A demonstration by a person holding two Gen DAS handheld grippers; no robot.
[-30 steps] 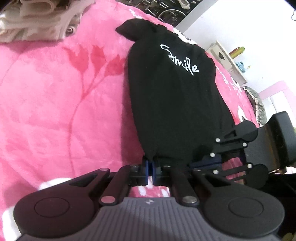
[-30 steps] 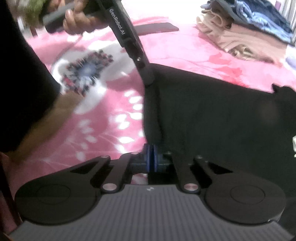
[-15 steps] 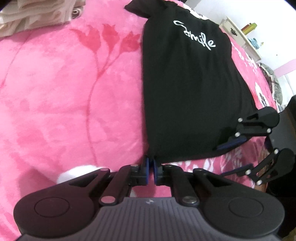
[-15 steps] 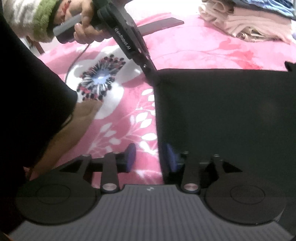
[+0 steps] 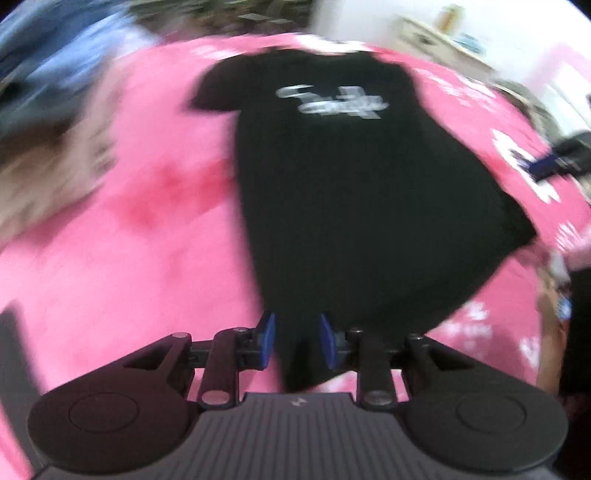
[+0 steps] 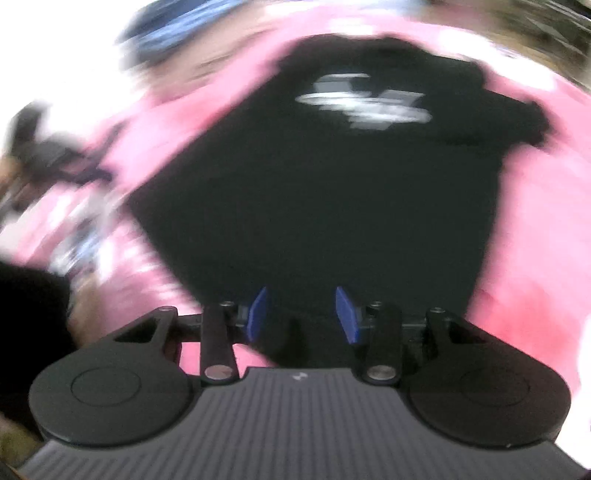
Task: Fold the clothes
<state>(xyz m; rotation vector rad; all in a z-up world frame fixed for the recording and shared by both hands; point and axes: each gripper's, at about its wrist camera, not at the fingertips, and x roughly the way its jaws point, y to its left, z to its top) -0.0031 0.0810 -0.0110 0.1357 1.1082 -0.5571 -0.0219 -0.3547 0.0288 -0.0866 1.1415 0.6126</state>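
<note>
A black T-shirt [image 5: 351,203] with white lettering [image 5: 332,101] lies spread flat on the pink blanket [image 5: 129,277], its hem toward me. My left gripper [image 5: 296,339] hovers at the hem's left corner. Its jaws are opening, and a loose tip of black cloth lies between the blue pads [image 5: 266,338] without being pinched. In the right wrist view the same shirt [image 6: 332,203] fills the middle. My right gripper [image 6: 303,317] stands open just above the hem and holds nothing. Both views are motion-blurred.
A blurred pile of beige and blue clothes [image 5: 48,110] sits on the blanket at the upper left. The other gripper [image 5: 550,162] shows at the right edge, with a person's arm [image 5: 554,314] below it. A white shelf [image 5: 439,33] stands behind the bed.
Both grippers have let go of the shirt's hem corners, the right one first, then the left. Both have lifted and rolled, so the shirt now lies lengthwise ahead of each camera.
</note>
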